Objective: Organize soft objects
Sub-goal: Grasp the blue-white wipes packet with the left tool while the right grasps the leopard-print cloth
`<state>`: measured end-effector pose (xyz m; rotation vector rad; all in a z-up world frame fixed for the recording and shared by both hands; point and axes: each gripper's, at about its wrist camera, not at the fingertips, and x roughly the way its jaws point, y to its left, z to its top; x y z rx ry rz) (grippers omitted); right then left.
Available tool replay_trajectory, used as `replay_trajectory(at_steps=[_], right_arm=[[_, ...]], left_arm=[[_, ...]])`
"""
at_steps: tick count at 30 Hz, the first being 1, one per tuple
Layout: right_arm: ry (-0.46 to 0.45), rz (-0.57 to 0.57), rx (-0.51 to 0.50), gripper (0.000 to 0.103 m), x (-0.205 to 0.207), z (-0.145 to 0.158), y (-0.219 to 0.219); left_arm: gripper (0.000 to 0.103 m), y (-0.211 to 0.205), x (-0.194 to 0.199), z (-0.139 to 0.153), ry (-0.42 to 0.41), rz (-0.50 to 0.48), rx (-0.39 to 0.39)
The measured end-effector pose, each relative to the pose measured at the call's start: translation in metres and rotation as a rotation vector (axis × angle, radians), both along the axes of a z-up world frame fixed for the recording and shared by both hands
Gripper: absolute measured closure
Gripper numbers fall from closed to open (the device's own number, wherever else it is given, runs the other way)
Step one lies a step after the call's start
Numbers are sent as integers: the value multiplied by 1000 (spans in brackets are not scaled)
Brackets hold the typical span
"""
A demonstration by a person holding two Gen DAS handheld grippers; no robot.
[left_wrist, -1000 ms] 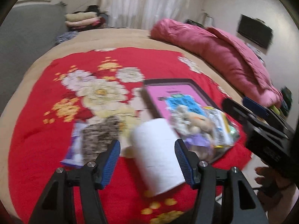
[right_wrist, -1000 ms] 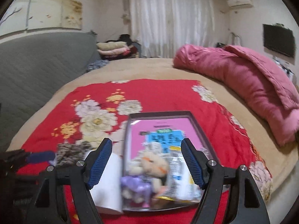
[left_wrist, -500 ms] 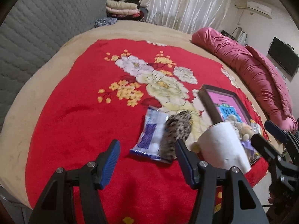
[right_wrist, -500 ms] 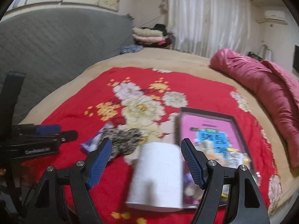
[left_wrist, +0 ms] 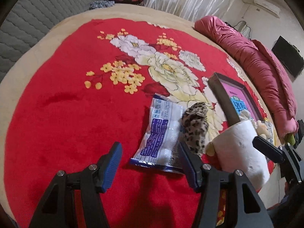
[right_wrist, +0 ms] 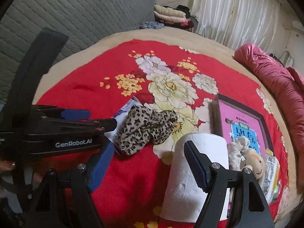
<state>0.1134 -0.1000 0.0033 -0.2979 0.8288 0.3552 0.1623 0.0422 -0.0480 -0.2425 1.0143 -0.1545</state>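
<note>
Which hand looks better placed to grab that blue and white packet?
Probably left. The left gripper has open jaws straddling the packet's near end; the right gripper faces the leopard cloth and paper roll.

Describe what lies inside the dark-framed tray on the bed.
Inside the tray sit a beige plush, a pale cloth toy and a snack packet on its pink printed base. The paper roll and right gripper hide the near corner.
</note>
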Motion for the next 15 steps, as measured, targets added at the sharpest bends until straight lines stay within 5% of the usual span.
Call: replay_trajectory(at_steps=[11,15], right_arm=[[33,21,-61,26,21,-17,9],[39,41,-90,26,26,-25,18]], left_arm=[[43,1,39,-31,45,-94,-112],[66,9,48,-39,58,-107,-188]])
